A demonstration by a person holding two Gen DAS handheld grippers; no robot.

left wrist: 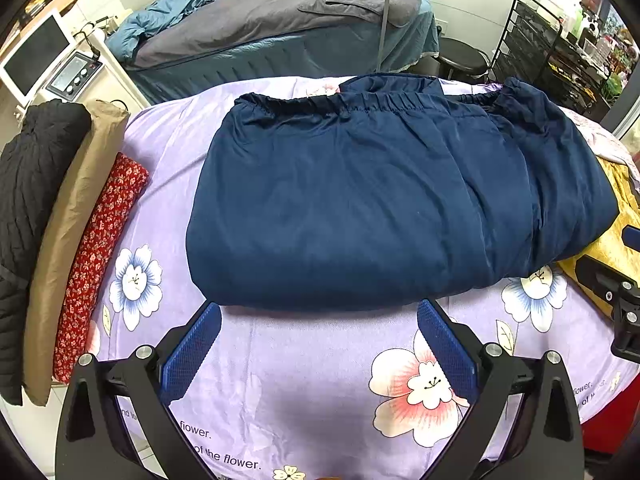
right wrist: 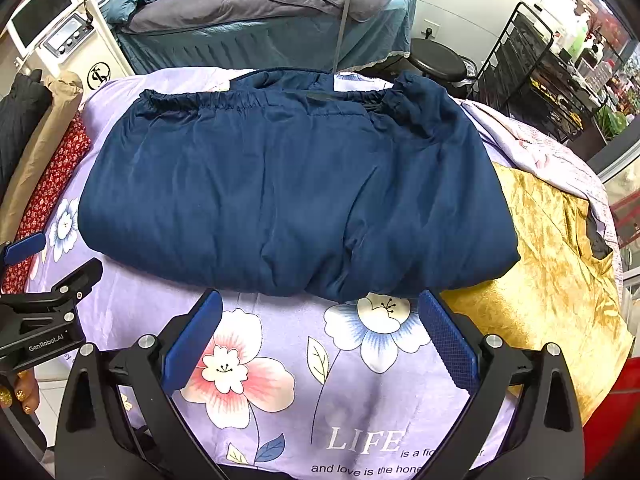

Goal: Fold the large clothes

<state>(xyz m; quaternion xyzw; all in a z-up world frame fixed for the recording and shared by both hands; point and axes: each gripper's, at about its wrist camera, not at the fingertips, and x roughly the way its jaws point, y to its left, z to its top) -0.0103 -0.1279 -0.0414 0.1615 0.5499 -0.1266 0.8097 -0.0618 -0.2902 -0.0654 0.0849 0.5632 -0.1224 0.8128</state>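
Navy garment (left wrist: 372, 200) lies folded into a broad bundle on the lilac floral cloth (left wrist: 304, 380) covering the worktop, its elastic gathered edge on the far side. All places taken from this garment.

Left tool (left wrist: 319, 312): spread wide, grasping nothing. Blue pads (left wrist: 192, 350) sit just short of the garment's near hem, both fingertips close beside the fabric edge, apart from it as far as can be told.

Right tool (right wrist: 320, 300): likewise released and empty, fingertips right at the garment's near hem, toward its right corner. Contact cannot be told.

Right of the garment: a gold crinkled cloth (right wrist: 552, 280), the garment's right end overlapping it. Left of the garment: a red floral roll (left wrist: 100, 252), then a tan bundle (left wrist: 68, 248) and a black one (left wrist: 28, 200). Beyond the garment: a bed with grey and teal covers (left wrist: 280, 28).
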